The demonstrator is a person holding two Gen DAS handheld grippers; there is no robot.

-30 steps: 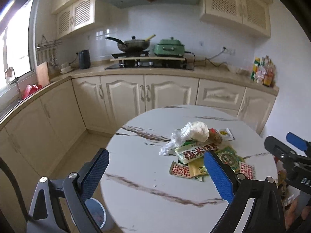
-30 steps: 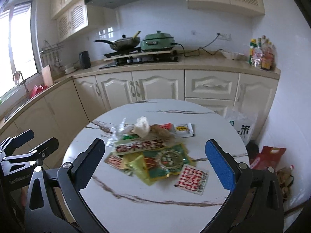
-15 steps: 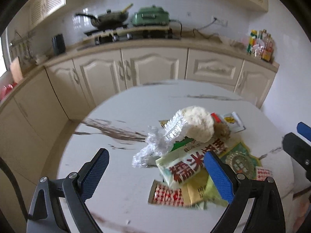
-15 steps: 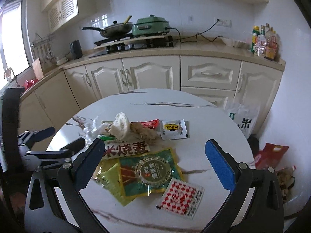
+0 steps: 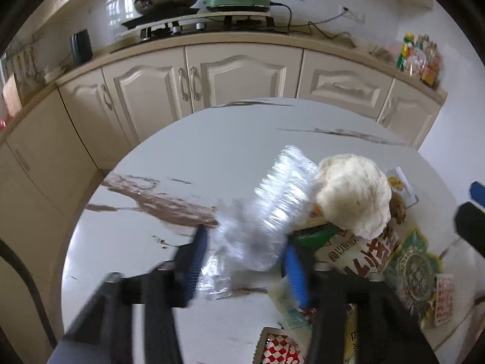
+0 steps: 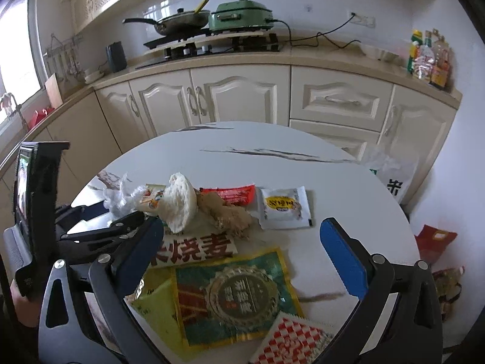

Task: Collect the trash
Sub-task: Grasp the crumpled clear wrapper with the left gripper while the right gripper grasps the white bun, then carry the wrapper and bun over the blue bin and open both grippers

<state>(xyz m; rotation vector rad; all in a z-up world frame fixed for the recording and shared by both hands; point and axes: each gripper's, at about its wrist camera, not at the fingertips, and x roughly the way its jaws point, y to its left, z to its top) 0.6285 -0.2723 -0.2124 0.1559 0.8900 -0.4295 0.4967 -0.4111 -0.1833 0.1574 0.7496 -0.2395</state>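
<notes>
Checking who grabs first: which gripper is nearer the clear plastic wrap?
Left. The left gripper is closing around the clear plastic wrap; the right gripper hovers open over the green packet.

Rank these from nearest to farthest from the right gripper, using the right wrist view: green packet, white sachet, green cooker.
1. Green packet: on the table, right under the open right gripper.
2. White sachet: farther in, toward the middle of the table.
3. Green cooker: on the far counter.
</notes>
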